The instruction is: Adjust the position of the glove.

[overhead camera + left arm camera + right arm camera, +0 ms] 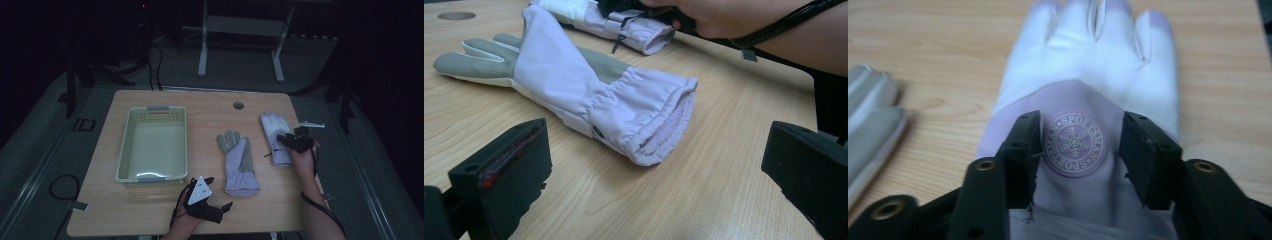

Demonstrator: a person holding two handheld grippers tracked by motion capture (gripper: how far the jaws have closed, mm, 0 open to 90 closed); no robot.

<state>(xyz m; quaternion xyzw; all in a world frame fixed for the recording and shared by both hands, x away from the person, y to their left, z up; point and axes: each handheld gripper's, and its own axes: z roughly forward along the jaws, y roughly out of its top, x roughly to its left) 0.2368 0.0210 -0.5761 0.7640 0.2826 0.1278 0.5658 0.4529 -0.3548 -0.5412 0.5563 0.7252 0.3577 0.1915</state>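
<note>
Right gripper (pixel 1080 150) over right pale lilac fabric glove (pixel 1088 75) near table's (pixel 150 220) right edge, jaws part-spread astride its round snowflake logo (pixel 1074 144) reading SPORT…, not pinching. Left gripper (pixel 212 197) released, near edge. Second lilac-grey glove (pixel 589 95) at centre, bare wood around; cream plastic basket (pixel 126 145) left

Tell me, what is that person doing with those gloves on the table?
A person holds a gripper in each hand at a wooden table. The right gripper is down over the back of the white glove, its jaws either side of the round snowflake badge, seemingly about to pinch it. The left gripper waits open near the cuff of the other glove. The basket sits to the left.
</note>
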